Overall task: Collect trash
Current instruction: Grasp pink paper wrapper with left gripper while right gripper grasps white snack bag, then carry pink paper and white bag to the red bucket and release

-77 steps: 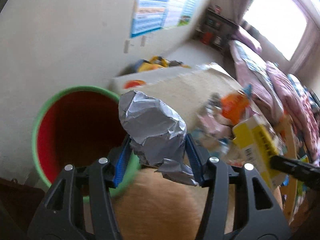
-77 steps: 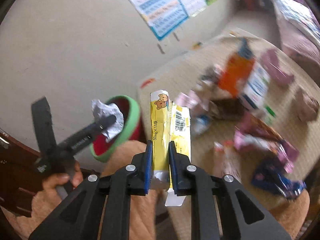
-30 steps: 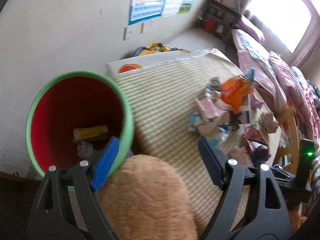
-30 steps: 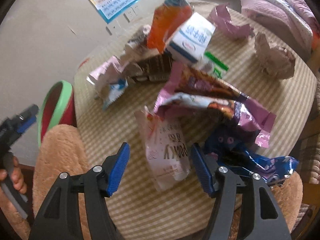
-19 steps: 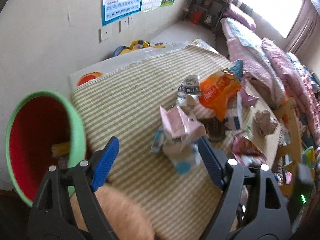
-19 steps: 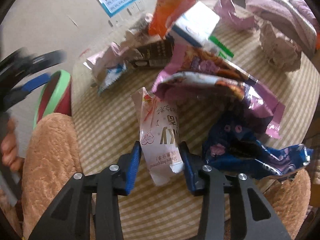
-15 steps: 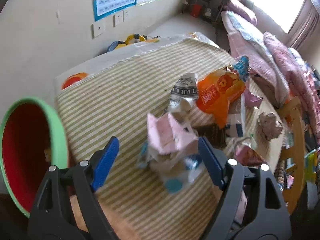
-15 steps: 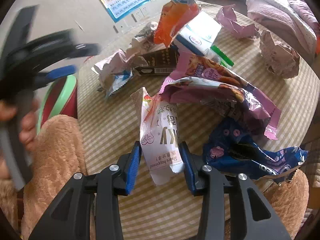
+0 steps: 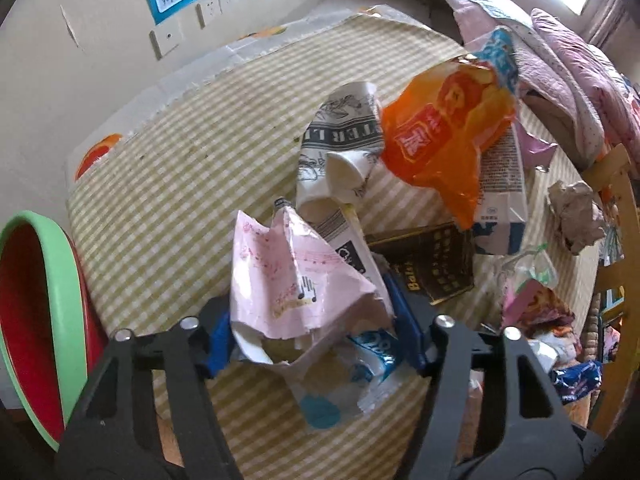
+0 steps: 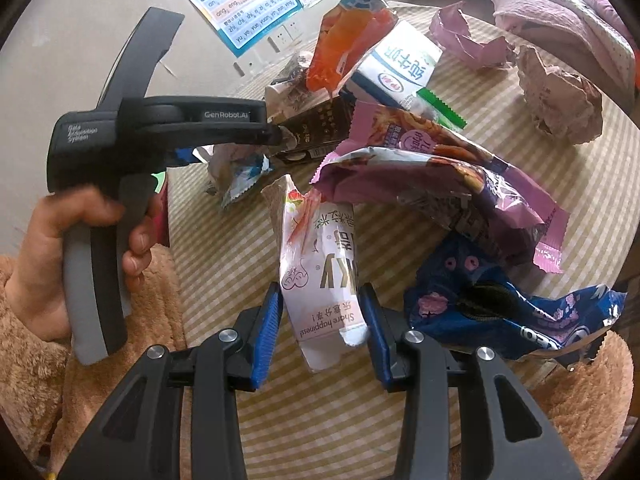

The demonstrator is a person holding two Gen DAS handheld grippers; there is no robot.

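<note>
Two black plastic two-finger grippers, skeletal arms with triangular cut-outs and round silver screws at the pivots; ribbed blue rubber pads lining the inner faces of the fingers, on the left gripper point(image 9: 314, 340) as on the right gripper point(image 10: 324, 328); seen from the side in the right wrist view, the left tool a black pistol-shaped body with a curved fin on top, a grey strip down the back of its handle point(image 10: 94, 280), small white lettering on the rear block and a "GenRobot.AI" mark along the barrel; a bare hand point(image 10: 44, 256) around that handle; fuzzy tan fleece sleeve point(image 10: 24, 372) at the wrist, the same plush tan fabric behind both grippers.
</note>
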